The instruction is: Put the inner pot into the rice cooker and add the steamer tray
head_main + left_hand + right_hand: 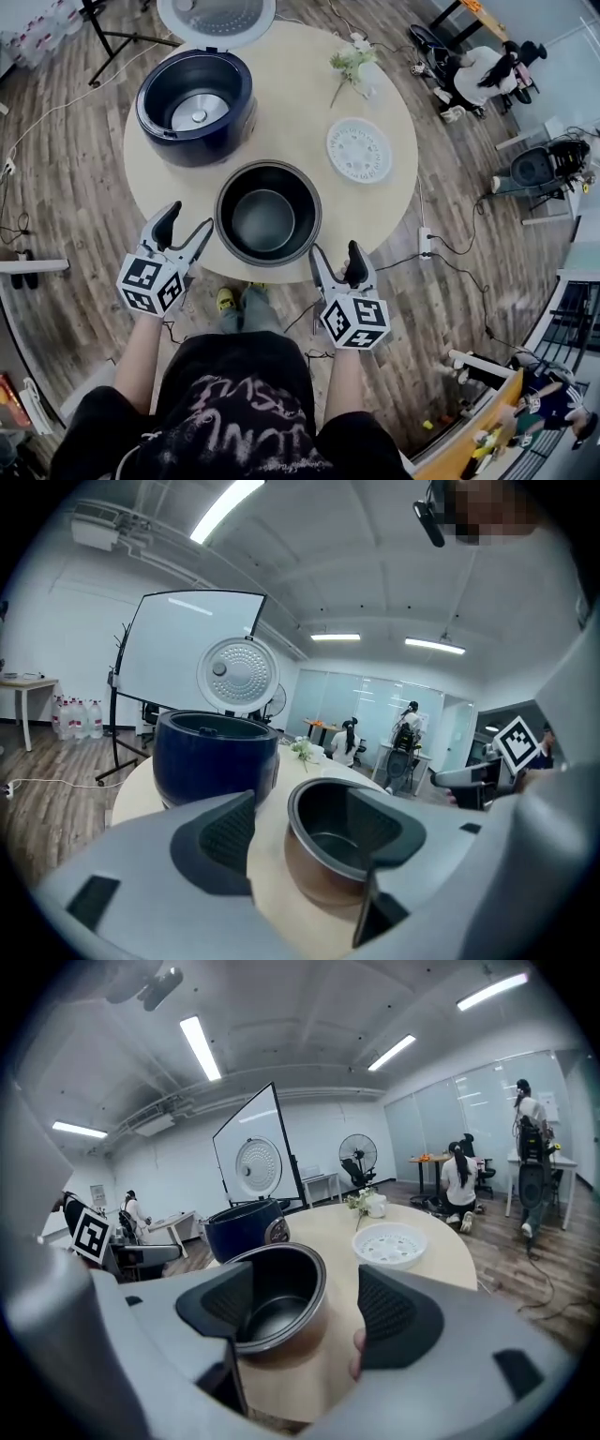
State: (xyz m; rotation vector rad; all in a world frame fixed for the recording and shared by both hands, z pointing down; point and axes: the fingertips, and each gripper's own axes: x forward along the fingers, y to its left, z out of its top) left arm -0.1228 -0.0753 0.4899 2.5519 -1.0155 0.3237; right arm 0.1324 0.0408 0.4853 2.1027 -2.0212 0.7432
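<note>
The dark, empty inner pot stands upright at the near edge of the round wooden table. Behind it to the left sits the dark blue rice cooker with its lid raised. The white perforated steamer tray lies flat to the pot's right rear. My left gripper hovers open just left of the pot, clear of it. At the pot's front right, off the table edge, my right gripper is open too, with the pot and tray ahead of it. Neither holds anything.
A small vase of flowers stands at the table's far right. A person sits beyond the table at upper right. Cables and a power strip lie on the wood floor. A whiteboard stand rises behind the cooker.
</note>
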